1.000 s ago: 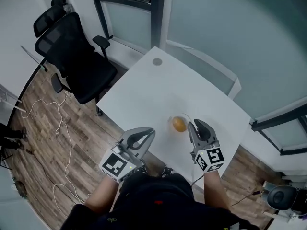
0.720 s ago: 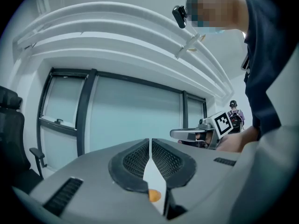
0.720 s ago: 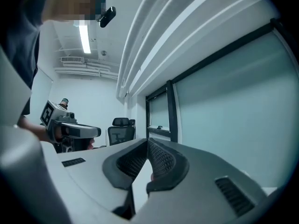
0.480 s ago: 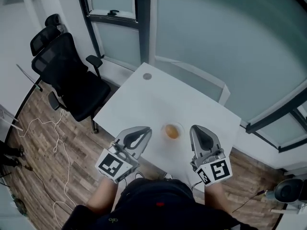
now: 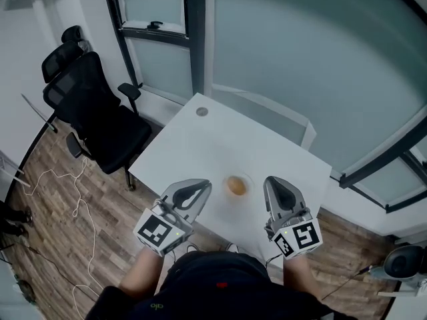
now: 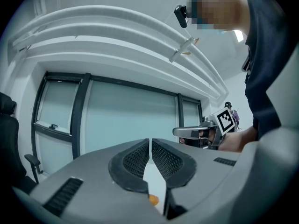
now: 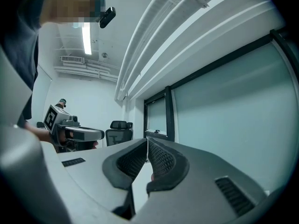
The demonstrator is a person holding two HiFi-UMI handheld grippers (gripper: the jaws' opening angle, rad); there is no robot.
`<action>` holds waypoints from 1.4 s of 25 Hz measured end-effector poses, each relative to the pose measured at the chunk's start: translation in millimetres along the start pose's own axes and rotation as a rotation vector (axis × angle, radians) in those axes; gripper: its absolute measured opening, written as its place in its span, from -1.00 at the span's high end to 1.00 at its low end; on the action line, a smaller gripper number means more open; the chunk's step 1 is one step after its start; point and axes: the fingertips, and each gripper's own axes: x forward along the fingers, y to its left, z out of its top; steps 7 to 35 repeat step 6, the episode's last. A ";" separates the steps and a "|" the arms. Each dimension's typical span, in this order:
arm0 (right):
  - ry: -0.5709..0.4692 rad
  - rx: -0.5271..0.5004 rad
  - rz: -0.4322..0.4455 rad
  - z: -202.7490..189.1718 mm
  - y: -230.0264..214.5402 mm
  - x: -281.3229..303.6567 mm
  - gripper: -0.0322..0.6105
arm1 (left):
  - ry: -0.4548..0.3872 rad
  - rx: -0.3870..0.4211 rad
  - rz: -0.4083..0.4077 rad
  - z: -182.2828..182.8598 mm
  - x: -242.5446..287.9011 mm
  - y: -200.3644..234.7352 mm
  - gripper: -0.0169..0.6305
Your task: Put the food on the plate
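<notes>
A white square counter [image 5: 200,145] carries two things. A small clear round plate [image 5: 249,181] lies near its front edge. A small grey round disc [image 5: 201,111] lies at the far corner, well apart from the plate.

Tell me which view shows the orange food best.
The head view: the orange food is seen whole from above, on the table. The left gripper view shows only an orange sliver beyond its jaws; the right gripper view shows none clearly.
</notes>
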 end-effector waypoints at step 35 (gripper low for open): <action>0.011 0.002 0.020 -3.6 5.2 4.7 0.81 | -0.004 -0.001 0.002 -1.0 -2.0 0.6 0.84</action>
